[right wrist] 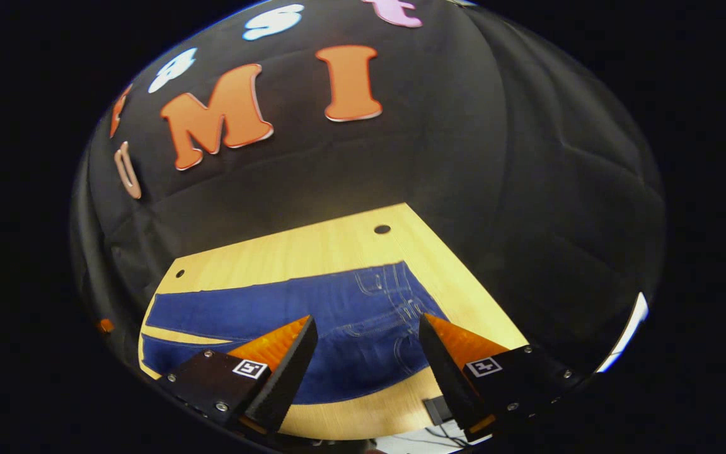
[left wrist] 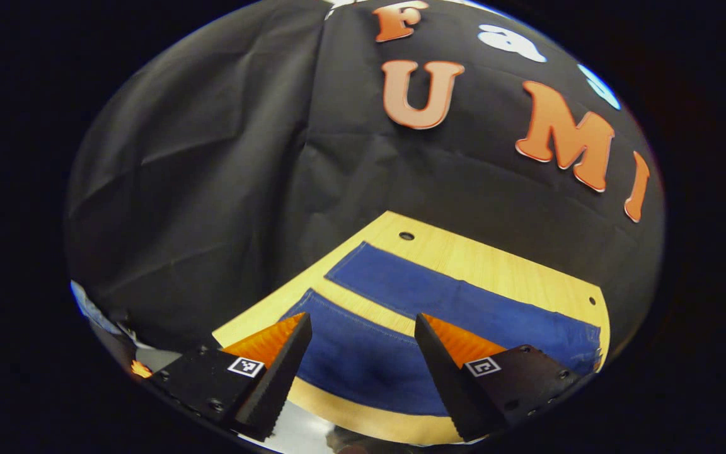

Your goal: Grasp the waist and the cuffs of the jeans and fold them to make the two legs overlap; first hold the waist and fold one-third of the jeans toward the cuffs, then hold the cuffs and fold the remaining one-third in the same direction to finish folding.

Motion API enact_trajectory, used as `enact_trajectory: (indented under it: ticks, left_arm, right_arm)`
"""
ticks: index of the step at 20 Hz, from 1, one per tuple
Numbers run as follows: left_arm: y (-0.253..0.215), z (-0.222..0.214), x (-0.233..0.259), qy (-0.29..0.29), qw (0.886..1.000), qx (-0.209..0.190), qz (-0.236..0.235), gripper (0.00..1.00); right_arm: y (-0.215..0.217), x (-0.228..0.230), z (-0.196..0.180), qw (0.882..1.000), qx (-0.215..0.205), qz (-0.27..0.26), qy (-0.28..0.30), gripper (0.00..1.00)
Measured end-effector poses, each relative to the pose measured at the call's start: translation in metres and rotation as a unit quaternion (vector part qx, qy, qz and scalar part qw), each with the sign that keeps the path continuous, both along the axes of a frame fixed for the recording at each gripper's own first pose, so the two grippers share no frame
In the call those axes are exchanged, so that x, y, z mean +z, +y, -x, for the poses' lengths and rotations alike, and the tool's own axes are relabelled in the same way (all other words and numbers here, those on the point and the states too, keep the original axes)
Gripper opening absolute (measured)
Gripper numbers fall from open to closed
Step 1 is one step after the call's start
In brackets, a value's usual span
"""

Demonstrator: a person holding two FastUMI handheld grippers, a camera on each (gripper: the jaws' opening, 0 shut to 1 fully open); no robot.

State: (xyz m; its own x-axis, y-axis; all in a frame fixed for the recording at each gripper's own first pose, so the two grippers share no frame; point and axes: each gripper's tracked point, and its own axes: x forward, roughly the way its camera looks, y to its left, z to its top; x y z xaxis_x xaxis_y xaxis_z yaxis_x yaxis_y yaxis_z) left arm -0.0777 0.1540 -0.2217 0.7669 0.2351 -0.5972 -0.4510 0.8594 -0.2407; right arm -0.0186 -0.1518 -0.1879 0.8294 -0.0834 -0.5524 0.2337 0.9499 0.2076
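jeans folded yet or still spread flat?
Spread. The blue denim jeans lie flat on the light wooden table, legs apart with bare wood between them. Both hand-held grippers hang open above, gripping nothing.

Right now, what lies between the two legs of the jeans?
A bare strip of the wooden table runs between the two legs of the jeans; nothing rests on it. The left gripper view shows this most plainly.

light wood table [left wrist: 501, 265] with small holes near its edges. creased black cloth wall [left wrist: 212, 164] behind it. wall dim.
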Motion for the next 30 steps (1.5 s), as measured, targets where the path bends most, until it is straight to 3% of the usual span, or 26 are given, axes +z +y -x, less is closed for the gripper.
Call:
enact_trajectory:
  ticks: [5, 11, 16, 21, 30]
  left_arm:
    - [0.028, 0.005, -0.067, 0.078, 0.989, 0.038, 0.121, 0.98]
    - [0.043, 0.019, -0.133, 0.141, 0.944, 0.107, 0.279, 0.98]
    - [0.051, 0.021, -0.145, 0.152, 0.924, 0.134, 0.325, 0.98]
    - [0.054, 0.019, -0.163, 0.143, 0.909, 0.135, 0.369, 0.98]
    - [0.059, -0.024, -0.177, 0.073, 0.901, 0.097, 0.416, 0.93]
  right_arm:
    - [0.003, -0.041, -0.003, 0.995, -0.008, -0.067, 0.076, 0.99]
    - [0.012, -0.078, -0.009, 0.982, -0.034, -0.132, 0.131, 0.99]
    - [0.017, -0.100, -0.017, 0.966, -0.058, -0.199, 0.158, 0.99]
    - [0.009, -0.119, -0.019, 0.958, -0.082, -0.214, 0.172, 0.98]
    - [0.006, -0.132, -0.030, 0.944, -0.108, -0.255, 0.179, 0.98]
